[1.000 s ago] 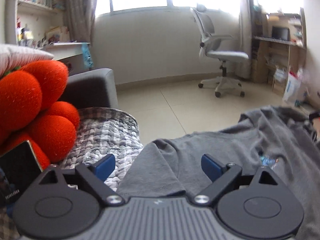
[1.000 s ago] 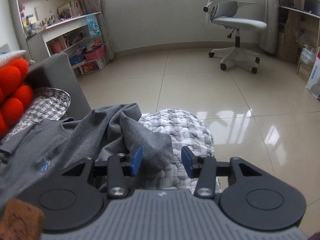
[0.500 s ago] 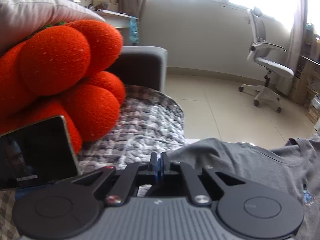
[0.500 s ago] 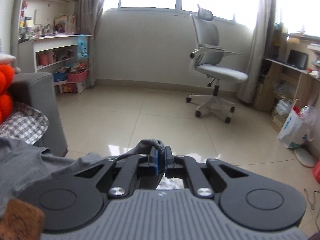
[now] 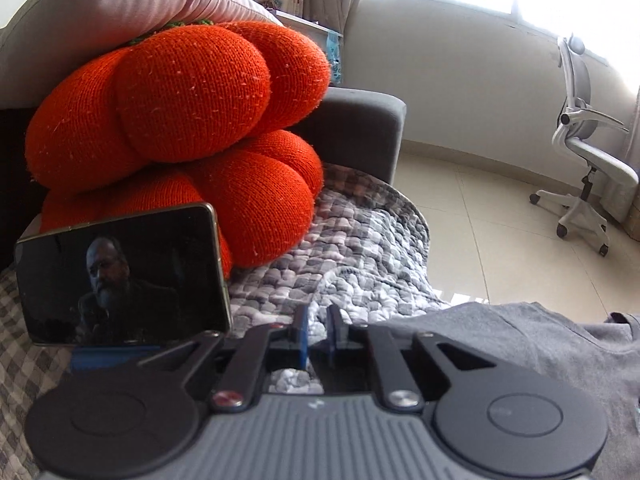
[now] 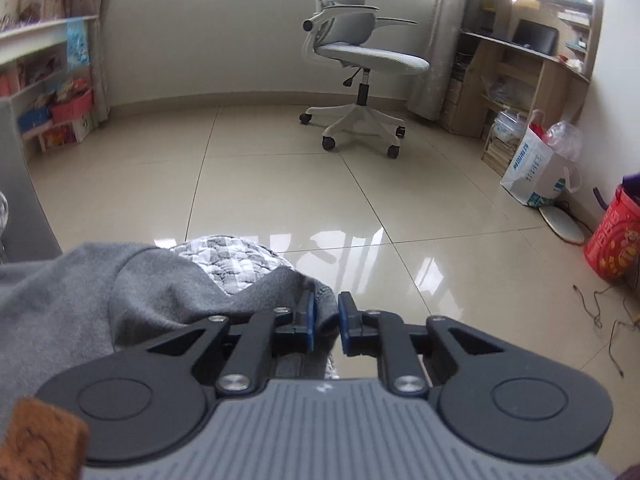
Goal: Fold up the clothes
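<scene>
Print on white bag (image 6: pixel 534 168) blurred; nothing legible

Black tool (image 5: pixel 317 334), blue pads, ribbed grey body

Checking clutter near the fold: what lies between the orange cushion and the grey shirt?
Left wrist view: only the checked quilt between orange cushion and grey shirt.

Grey shirt (image 5: pixel 520 344), orange cushion (image 5: pixel 192 120) on checked quilt (image 5: pixel 360 248).
</scene>
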`<state>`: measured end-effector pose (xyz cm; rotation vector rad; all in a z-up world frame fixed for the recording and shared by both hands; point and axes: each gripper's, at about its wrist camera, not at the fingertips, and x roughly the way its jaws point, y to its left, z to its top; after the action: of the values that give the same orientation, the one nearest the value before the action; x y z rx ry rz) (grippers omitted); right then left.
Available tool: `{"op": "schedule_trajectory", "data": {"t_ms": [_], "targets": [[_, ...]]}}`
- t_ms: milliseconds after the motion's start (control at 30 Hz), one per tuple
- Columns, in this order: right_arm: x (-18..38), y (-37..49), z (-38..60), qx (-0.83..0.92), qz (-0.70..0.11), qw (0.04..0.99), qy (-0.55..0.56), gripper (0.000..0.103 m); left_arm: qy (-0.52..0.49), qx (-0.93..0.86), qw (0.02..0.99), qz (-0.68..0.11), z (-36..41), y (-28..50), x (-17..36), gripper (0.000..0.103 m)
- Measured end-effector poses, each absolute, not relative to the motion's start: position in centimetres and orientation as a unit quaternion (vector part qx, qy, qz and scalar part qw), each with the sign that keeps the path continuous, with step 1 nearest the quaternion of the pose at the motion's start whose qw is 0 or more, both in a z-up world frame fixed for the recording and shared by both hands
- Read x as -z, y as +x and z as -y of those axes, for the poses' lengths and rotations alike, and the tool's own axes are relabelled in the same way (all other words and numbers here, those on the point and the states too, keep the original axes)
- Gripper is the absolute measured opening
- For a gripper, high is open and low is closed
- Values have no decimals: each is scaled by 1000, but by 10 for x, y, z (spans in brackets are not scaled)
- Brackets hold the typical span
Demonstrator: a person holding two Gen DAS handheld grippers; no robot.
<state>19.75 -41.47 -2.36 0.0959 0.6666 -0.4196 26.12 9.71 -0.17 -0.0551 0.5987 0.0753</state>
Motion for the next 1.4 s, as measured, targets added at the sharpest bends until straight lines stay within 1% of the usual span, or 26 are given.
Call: {"op": "schedule_trajectory", "data": {"t_ms": [33, 67, 133, 200, 300, 433, 533, 700, 867, 967, 1200, 1367, 1400], "targets": [[18, 191, 416, 196, -320, 925, 56, 43, -22, -36, 956, -290, -96, 252, -1, 37], [13, 183, 415, 189, -316, 928, 62, 49, -18, -38, 957, -287, -95, 242, -3, 41], [3, 168, 415, 174, -307, 933, 74, 51, -24, -40, 956, -289, -99, 219, -6, 44], [-7, 147, 415, 149, -309, 934, 99, 52, -53, -16, 950, -307, -102, 187, -5, 46], [-13, 110, 415, 69, -335, 929, 139, 60, -61, 30, 941, -332, -103, 115, 3, 46], [-21, 42, 412, -20, -337, 929, 150, 60, -59, 63, 934, -346, -109, 25, 15, 45], [-35, -10, 412, -51, -321, 933, 155, 60, -74, 72, 925, -364, -119, -13, 23, 45], [-71, -84, 396, -98, -281, 947, 120, 60, -74, 73, 926, -364, -122, -49, 22, 45], [-95, -129, 382, -114, -243, 960, 75, 60, -81, 68, 927, -361, -121, -74, 18, 45], [-81, -133, 373, -110, -258, 957, 70, 60, -96, 71, 923, -365, -118, -83, 20, 46], [-7, -133, 349, -88, -312, 940, 103, 60, -98, 83, 919, -372, -116, -100, 25, 46], [20, -138, 343, -74, -330, 935, 105, 60, -93, 92, 918, -374, -112, -99, 27, 44], [22, -138, 346, -71, -330, 935, 106, 59, -90, 91, 917, -377, -110, -97, 29, 44]]}}
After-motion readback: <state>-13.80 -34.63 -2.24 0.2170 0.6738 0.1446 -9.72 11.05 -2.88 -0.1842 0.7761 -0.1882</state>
